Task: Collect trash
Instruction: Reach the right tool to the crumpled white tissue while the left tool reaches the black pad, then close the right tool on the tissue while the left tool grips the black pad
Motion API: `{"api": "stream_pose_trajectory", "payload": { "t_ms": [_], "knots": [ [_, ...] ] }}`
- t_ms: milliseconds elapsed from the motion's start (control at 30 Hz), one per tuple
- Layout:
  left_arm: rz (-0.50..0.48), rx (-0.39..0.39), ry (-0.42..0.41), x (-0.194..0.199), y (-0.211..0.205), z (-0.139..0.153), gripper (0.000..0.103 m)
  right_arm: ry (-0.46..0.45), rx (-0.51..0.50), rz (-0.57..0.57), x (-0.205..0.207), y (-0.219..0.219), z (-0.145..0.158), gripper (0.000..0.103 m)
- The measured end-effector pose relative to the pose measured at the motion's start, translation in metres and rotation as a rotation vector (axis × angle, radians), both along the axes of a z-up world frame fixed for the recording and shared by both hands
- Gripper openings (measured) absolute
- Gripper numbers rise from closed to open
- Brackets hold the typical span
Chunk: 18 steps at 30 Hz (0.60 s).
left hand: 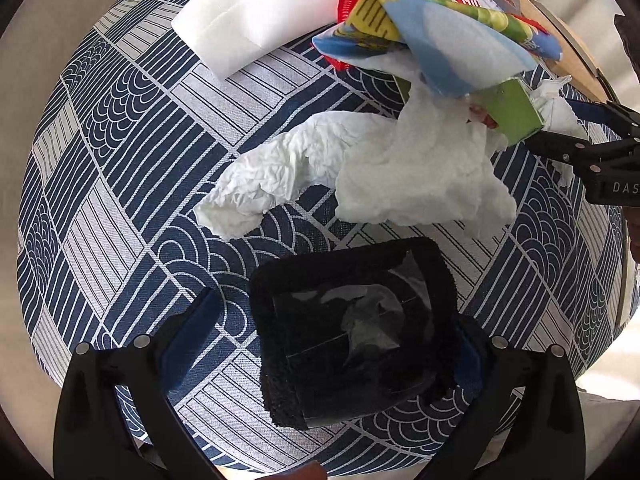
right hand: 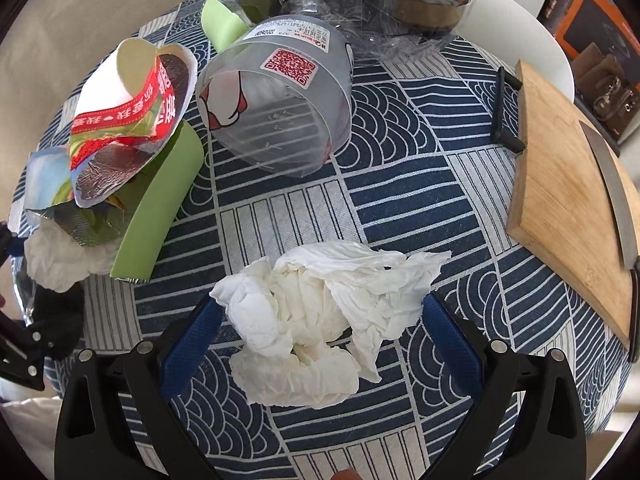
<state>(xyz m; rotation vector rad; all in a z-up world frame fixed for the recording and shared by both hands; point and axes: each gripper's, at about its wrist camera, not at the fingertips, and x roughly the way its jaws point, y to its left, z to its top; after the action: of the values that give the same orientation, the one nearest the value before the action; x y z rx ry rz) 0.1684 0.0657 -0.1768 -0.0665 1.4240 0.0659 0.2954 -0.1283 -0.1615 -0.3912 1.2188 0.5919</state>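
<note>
We see a round table under a blue-and-white patterned cloth (right hand: 400, 184) filling both views. At the right edge of the right wrist view lies a wooden cutting board (right hand: 560, 184) with a knife blade (right hand: 616, 200) on it. At upper centre a clear plastic cup (right hand: 280, 108) lies on its side. At upper left sits a heap of torn wrappers (right hand: 132, 136), red, green and foil.

Low in that view, our right gripper (right hand: 322, 332) stands wide open with a crumpled white tissue (right hand: 320, 320) between its blue pads (right hand: 192, 340); we cannot tell whether they touch it.

In the left wrist view, our left gripper (left hand: 332, 340) is likewise wide open, a black cloth pad (left hand: 352, 336) lying between its fingers, with another crumpled tissue (left hand: 360, 168) at mid-frame and a white folded napkin (left hand: 256, 12) at the top.
</note>
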Motion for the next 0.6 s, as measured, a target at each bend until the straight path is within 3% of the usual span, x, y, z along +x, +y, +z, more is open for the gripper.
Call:
{"api": "stream_pose_trajectory", "payload": {
  "t_ms": [267, 600],
  "knots": [
    [0.015, 0.023, -0.011, -0.001, -0.018, -0.004, 0.099, -0.009, 0.005, -0.036, 0.003, -0.001, -0.006, 0.096],
    [0.032, 0.007, 0.097, 0.008, -0.009, -0.014, 0.098, -0.037, 0.026, -0.073, -0.005, -0.010, -0.009, 0.097]
  ]
}}
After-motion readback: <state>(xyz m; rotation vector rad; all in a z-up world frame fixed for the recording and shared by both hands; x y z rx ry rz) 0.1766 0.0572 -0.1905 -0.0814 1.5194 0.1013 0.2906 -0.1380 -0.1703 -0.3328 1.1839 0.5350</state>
